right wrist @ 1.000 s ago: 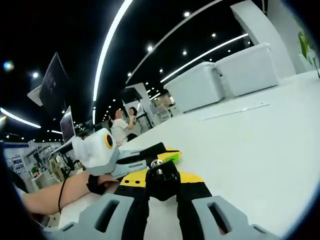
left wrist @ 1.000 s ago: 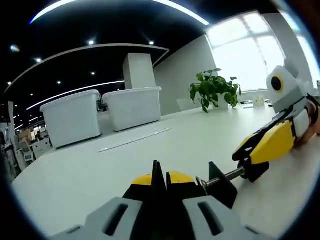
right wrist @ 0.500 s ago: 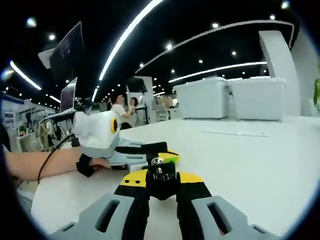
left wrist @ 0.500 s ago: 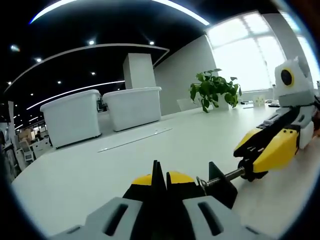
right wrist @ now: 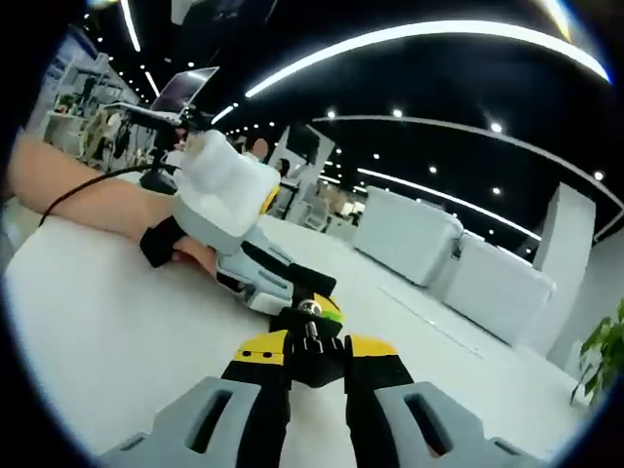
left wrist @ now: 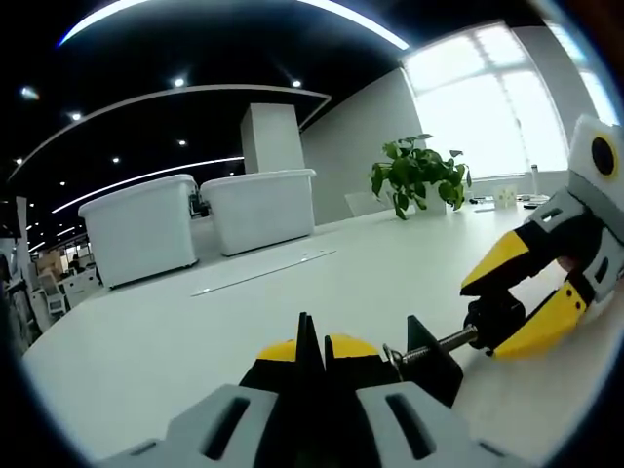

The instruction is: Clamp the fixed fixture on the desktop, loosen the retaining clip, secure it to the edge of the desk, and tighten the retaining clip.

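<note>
In the left gripper view my left gripper is shut on the black and yellow clamp fixture, low over the white desk. The fixture's threaded screw runs right to a black knob. My right gripper is shut on that knob, one yellow jaw above it and one below. In the right gripper view my right gripper holds the knob with the screw pointing away. Beyond it, the left gripper comes in from the left, held by a gloved hand.
Two white storage bins stand at the back of the desk, with a thin strip lying in front of them. A potted plant sits by the window at the right. A forearm rests along the desk's left side.
My right gripper has rolled around the screw's axis with the knob in it, so its yellow jaws now stand one above the other. The right view has rotated; the left gripper has stayed still.
</note>
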